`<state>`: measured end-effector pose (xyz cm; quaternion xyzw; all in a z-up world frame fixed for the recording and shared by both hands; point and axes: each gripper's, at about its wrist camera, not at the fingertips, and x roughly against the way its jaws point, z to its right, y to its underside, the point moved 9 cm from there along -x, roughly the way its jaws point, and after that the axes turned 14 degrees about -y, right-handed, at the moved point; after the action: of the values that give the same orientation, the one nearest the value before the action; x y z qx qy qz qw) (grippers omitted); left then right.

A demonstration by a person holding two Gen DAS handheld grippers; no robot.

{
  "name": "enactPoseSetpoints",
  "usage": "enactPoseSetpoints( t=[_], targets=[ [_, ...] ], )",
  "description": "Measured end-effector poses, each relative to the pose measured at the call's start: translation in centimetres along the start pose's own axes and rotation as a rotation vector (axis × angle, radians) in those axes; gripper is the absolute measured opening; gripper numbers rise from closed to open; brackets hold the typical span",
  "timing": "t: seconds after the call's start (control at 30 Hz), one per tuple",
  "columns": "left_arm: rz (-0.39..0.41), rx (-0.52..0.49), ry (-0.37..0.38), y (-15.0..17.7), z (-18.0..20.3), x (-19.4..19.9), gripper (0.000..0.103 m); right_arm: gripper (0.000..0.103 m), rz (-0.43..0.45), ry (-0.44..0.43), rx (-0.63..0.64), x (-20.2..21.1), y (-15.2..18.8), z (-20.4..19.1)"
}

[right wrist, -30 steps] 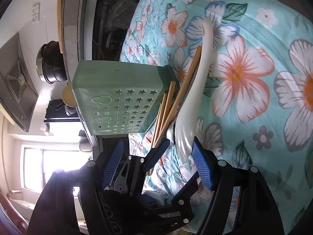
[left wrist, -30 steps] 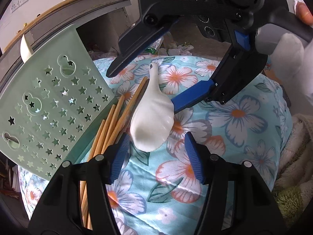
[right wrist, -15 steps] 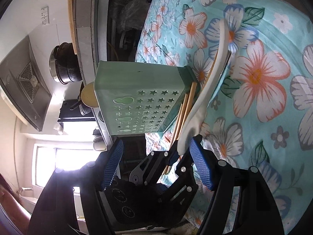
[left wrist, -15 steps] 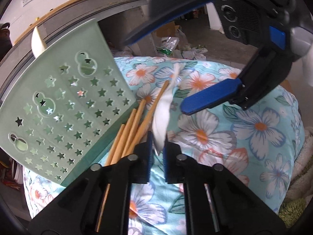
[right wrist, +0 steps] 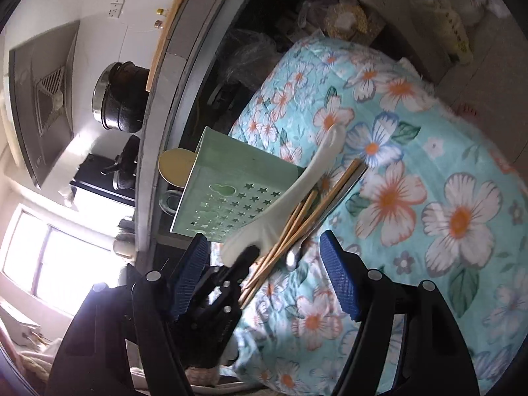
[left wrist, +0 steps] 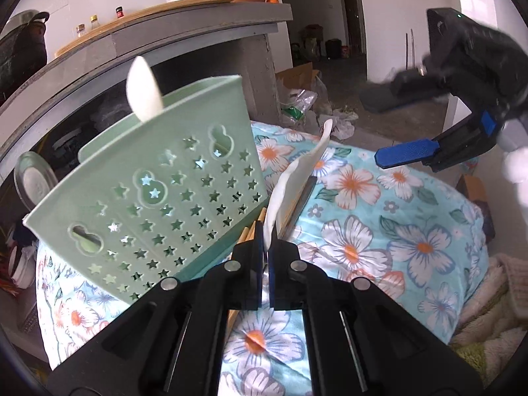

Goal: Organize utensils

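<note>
My left gripper (left wrist: 265,244) is shut on the bowl end of a white spoon (left wrist: 297,178), which stands on edge with its handle slanting up and away. The right wrist view shows this same spoon (right wrist: 297,181) raised above several wooden chopsticks (right wrist: 310,211) and a metal utensil (right wrist: 343,188), all lying on the floral quilt. A pale green holder (left wrist: 165,191) with star cut-outs leans at the left, and another white spoon (left wrist: 143,92) sticks out of its top. My right gripper (left wrist: 396,128) hangs open at the upper right, apart from everything, with nothing between its fingers.
The turquoise floral quilt (left wrist: 379,231) covers the work surface. A grey counter (left wrist: 165,33) behind carries bottles, a pot and a basket. Bags and clutter lie on the floor beyond. A fluffy blanket (left wrist: 488,313) sits at the right edge.
The left jaws closed on the white spoon's bowl, turned it on edge and lifted it off the quilt. The right gripper drew back up and to the right, staying open.
</note>
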<state>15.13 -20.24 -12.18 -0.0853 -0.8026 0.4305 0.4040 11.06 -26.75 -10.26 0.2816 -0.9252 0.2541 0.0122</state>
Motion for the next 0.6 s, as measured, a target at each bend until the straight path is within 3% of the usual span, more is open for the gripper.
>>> enactPoseSetpoints(
  t=[0.3, 0.47, 0.6],
  targets=[
    [0.003, 0.105, 0.035, 0.4, -4.2, 4.2, 0.002, 0.069, -0.024, 0.349, 0.339, 1.0, 1.4, 0.4],
    [-0.015, 0.152, 0.043, 1.4, -6.1, 5.7, 0.002, 0.069, -0.095, 0.599, 0.675, -0.8, 3.2, 0.2],
    [-0.037, 0.191, 0.027, 2.5, -7.2, 6.6, 0.002, 0.068, -0.178, 0.686, 0.887, -3.1, 4.7, 0.0]
  ],
)
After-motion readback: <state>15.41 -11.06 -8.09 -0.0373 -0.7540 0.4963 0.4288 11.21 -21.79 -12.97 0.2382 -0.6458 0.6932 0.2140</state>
